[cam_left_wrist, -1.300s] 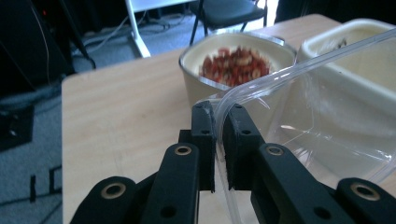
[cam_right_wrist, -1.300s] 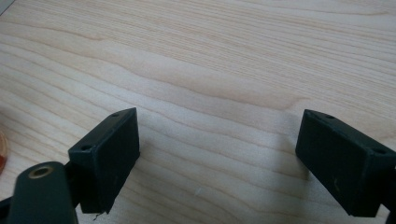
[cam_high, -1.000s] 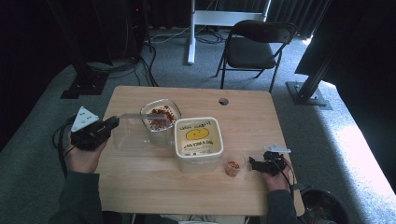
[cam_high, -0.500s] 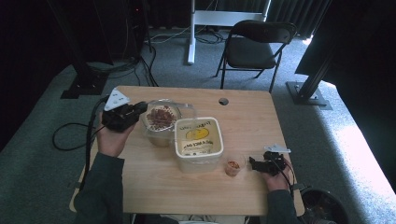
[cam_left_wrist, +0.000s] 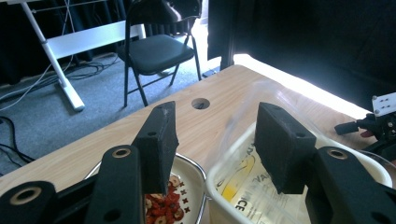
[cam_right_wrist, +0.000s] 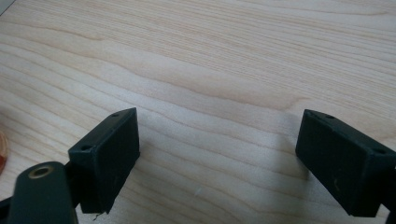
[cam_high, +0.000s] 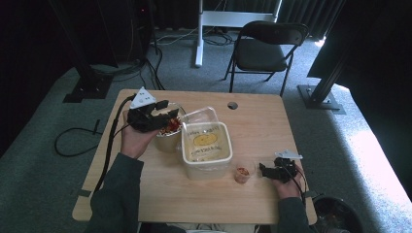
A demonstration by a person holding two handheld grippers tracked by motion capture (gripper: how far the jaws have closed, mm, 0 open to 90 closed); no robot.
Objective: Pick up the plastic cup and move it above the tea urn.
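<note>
Hovering at left centre of the high view, left gripper (cam_high: pixel 163 112) with jaws just opening, nothing between them, above the bowl of red slices (cam_high: pixel 167 130). Best lowered squarely onto the rim beside the plastic tub (cam_high: pixel 206 151). Right gripper (cam_high: pixel 263 170) open, idle, lower right.

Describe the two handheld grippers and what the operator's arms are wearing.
Both grippers are black, each with two blocky rectangular jaw pads on arms with brass-ringed holes. The left gripper and right gripper each carry a light grey three-cornered plate on top. A black cable trails from the left gripper along the forearm. Both sleeves are dark grey-green.
</note>
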